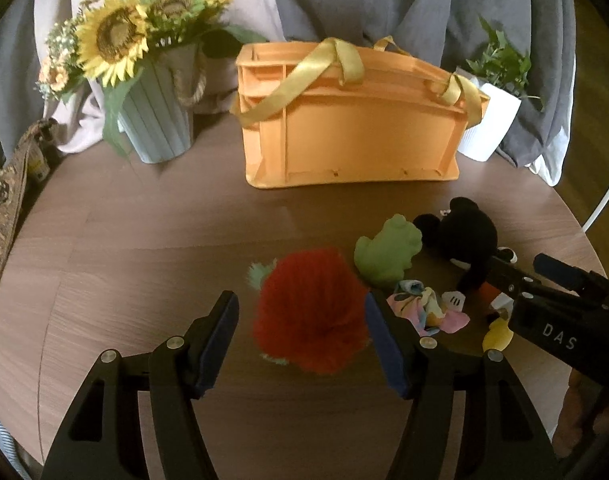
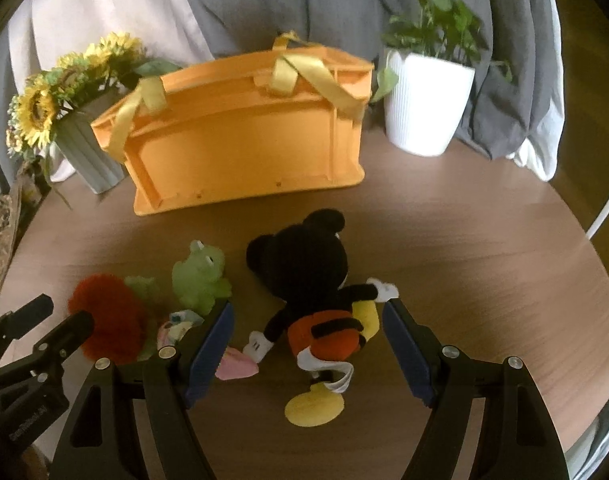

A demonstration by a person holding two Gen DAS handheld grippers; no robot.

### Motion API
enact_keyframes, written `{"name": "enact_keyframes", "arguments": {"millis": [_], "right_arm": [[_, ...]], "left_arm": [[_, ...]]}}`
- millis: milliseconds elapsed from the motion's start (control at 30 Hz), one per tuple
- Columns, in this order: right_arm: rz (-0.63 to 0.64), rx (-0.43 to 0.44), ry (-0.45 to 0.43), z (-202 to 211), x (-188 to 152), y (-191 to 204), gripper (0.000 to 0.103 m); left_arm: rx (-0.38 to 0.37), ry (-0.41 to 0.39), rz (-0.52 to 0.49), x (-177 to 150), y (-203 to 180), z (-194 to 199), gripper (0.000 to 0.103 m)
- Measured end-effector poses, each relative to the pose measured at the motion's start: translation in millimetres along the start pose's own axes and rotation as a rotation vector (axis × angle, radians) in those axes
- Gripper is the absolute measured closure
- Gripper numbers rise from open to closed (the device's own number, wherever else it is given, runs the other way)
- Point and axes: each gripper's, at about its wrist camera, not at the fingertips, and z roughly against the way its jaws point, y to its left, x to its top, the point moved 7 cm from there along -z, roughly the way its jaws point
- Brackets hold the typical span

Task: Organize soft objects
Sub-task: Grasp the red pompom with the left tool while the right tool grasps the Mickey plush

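So on the round wooden table (image 1: 144,240), the left gripper (image 1: 302,336) has its fingers (image 1: 220,340) spread wide around the fluffy red pom-pom toy (image 1: 310,312), right pad about touching the fuzz, no squeeze. The green plush frog (image 1: 386,252) sits just beside. The right gripper (image 2: 308,344) fingers (image 2: 406,350) gape either side of the black knitted mouse doll in red shorts (image 2: 316,292), not touching. Orange plastic crate with yellow ribbon handles (image 2: 244,148) behind.

On the table (image 1: 144,240) the crate (image 1: 344,136) stands behind the toys, sunflowers (image 1: 144,80) to its left, plant (image 1: 492,96) to its right, and the frog (image 1: 386,252) lies between pompom (image 1: 308,312) and mouse (image 2: 316,280).
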Motion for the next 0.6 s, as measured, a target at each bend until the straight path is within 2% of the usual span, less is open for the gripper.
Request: {"name": "enact_keyframes", "arguments": {"millis": [333,600], "right_arm": [[-0.001,-0.019,0.027,-18,-4,-5,0.026],[0.002,-0.021,0.053,-32,-6,-5,0.031]], "left_arm": [[-0.019,0.065,0.014,-8,-2,-28,0.039],[-0.023,0.092,0.012,-10,-1,-43,0.040]]}}
